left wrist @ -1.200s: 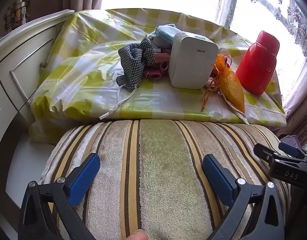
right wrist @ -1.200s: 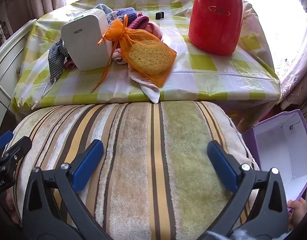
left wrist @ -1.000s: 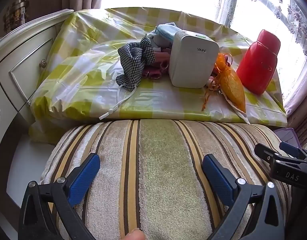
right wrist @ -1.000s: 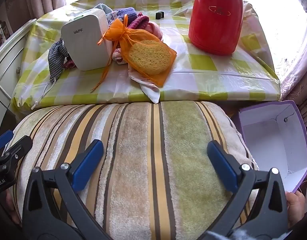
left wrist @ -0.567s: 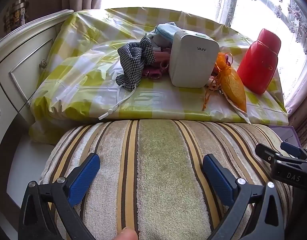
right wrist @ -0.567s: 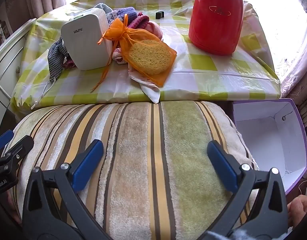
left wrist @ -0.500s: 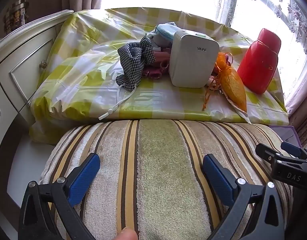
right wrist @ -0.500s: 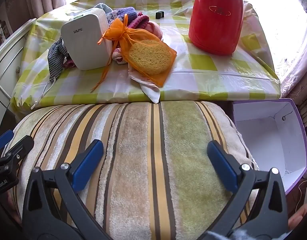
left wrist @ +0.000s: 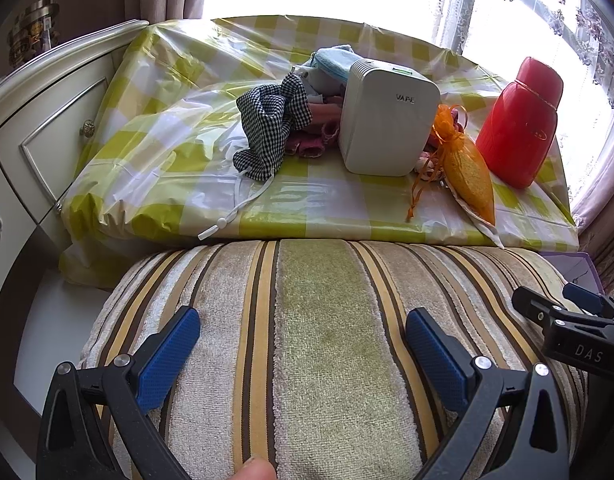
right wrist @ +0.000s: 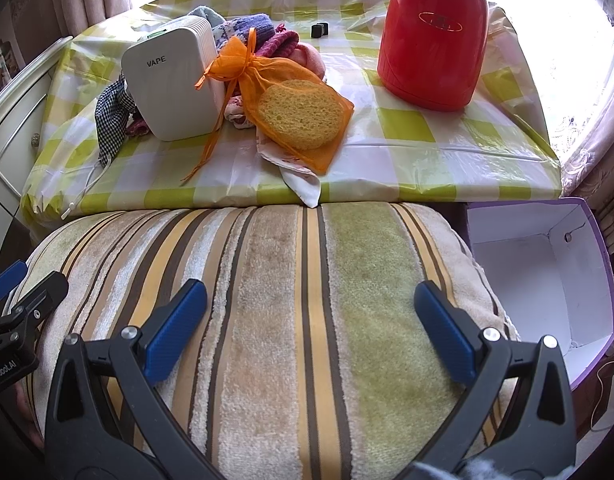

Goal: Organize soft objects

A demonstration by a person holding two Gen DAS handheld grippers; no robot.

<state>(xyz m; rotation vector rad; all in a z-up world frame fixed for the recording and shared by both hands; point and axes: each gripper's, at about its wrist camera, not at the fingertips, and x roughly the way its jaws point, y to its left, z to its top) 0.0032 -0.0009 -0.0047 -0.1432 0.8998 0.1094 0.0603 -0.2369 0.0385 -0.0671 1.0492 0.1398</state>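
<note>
A striped plush cushion (left wrist: 319,344) (right wrist: 291,320) lies in front of the table. My left gripper (left wrist: 303,328) and my right gripper (right wrist: 311,304) are both open above it, holding nothing. On the table lie a checked cloth (left wrist: 271,124), pink and purple knitted items (right wrist: 275,40), a light blue cloth (left wrist: 335,62) and an orange mesh bag with a yellow sponge (right wrist: 301,114). An open purple box with a white inside (right wrist: 547,280) stands to the right of the cushion.
A white VAPE device (left wrist: 387,116) (right wrist: 173,80) and a red thermos (right wrist: 435,32) (left wrist: 519,120) stand on the yellow checked tablecloth (left wrist: 167,152). A cream dresser (left wrist: 39,128) is at the left. A small black object (right wrist: 319,30) sits at the back.
The purple box at the right of the cushion has shifted and turned to sit lower beside it; the hand holding it has withdrawn. Both grippers stay open and still.
</note>
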